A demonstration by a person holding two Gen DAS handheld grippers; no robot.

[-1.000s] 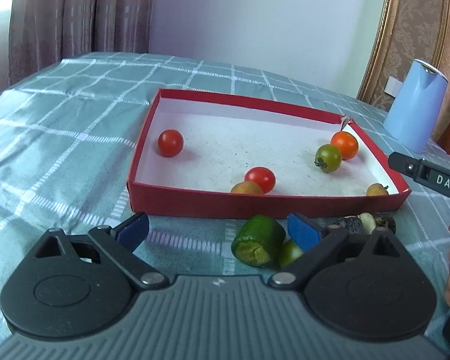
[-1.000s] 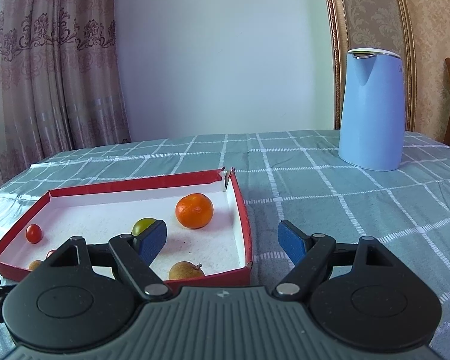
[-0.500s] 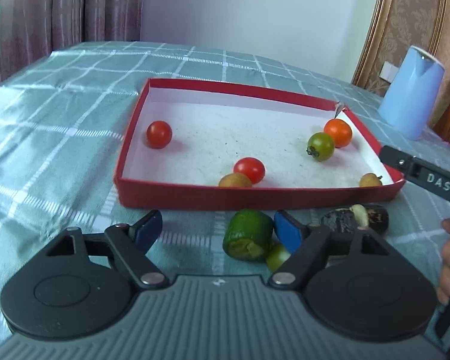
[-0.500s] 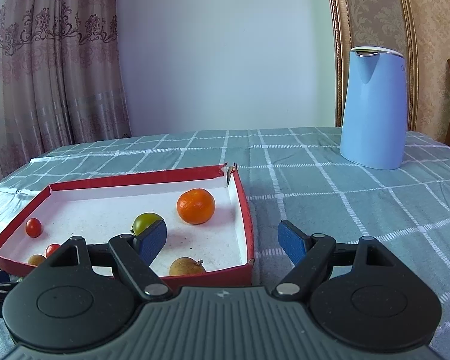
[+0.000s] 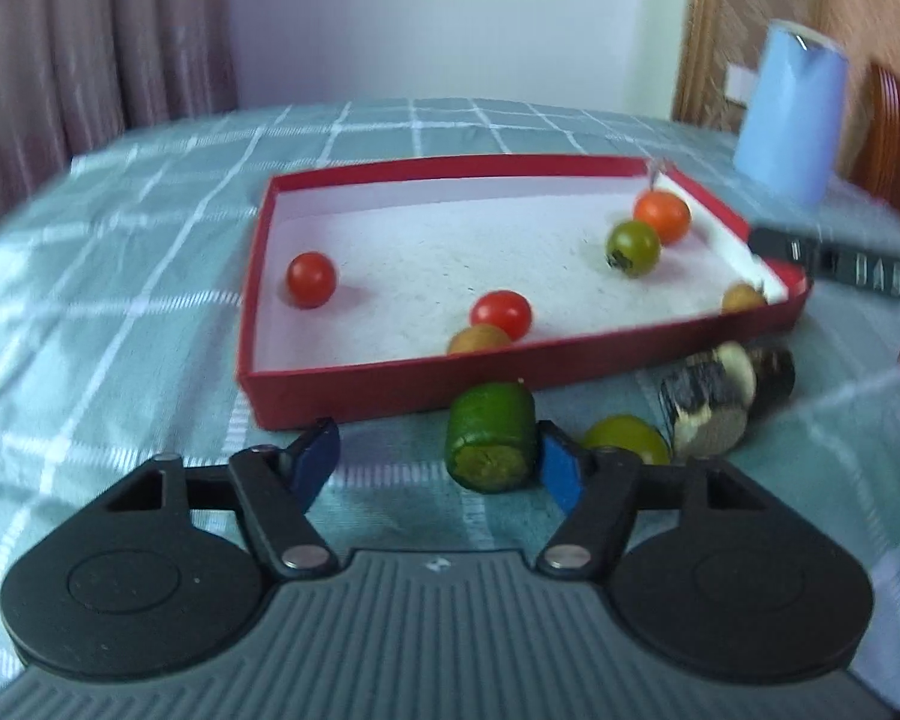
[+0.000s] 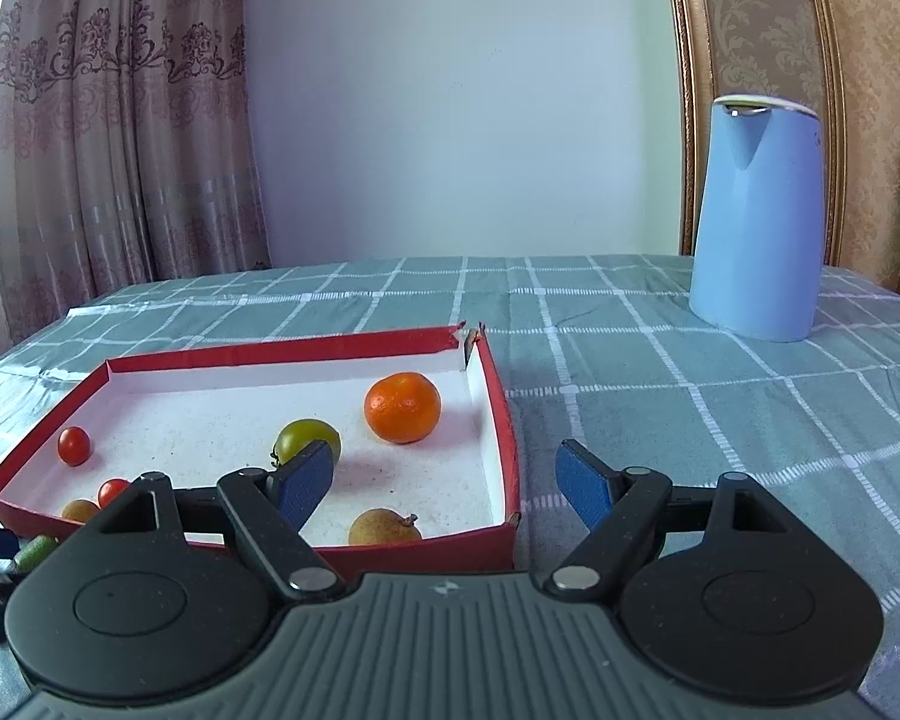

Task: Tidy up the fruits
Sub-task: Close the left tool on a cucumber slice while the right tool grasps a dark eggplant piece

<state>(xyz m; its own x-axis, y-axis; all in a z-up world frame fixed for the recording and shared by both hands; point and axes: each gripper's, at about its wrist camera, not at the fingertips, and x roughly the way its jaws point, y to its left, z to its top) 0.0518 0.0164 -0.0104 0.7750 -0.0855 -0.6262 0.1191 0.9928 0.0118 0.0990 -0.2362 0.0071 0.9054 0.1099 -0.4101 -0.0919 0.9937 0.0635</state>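
Both hand-held grippers spread apart, gripping nothing; fruits in and in front of red box.

Left hand-held gripper [image 5: 438, 459] low centre of frame, jaws apart; green cucumber chunk [image 5: 492, 444] lies on the surface [image 5: 120, 276] just beside its right pad, long axis toward the camera, cut end facing the lens. Green fruit [image 5: 627, 438] and dark cut pieces [image 5: 714, 399] right of it, all outside the red box [image 5: 390, 387]. Box holds two cherry tomatoes, green tomato [image 5: 633, 247], mandarin [image 5: 662, 216], two brownish fruits. Right hand-held gripper [image 6: 447, 483] jaws apart over box's right corner. Teal checked cloth, blue kettle [image 6: 756, 219] upper right, curtain [image 6: 120, 138] left. Left view blurred.
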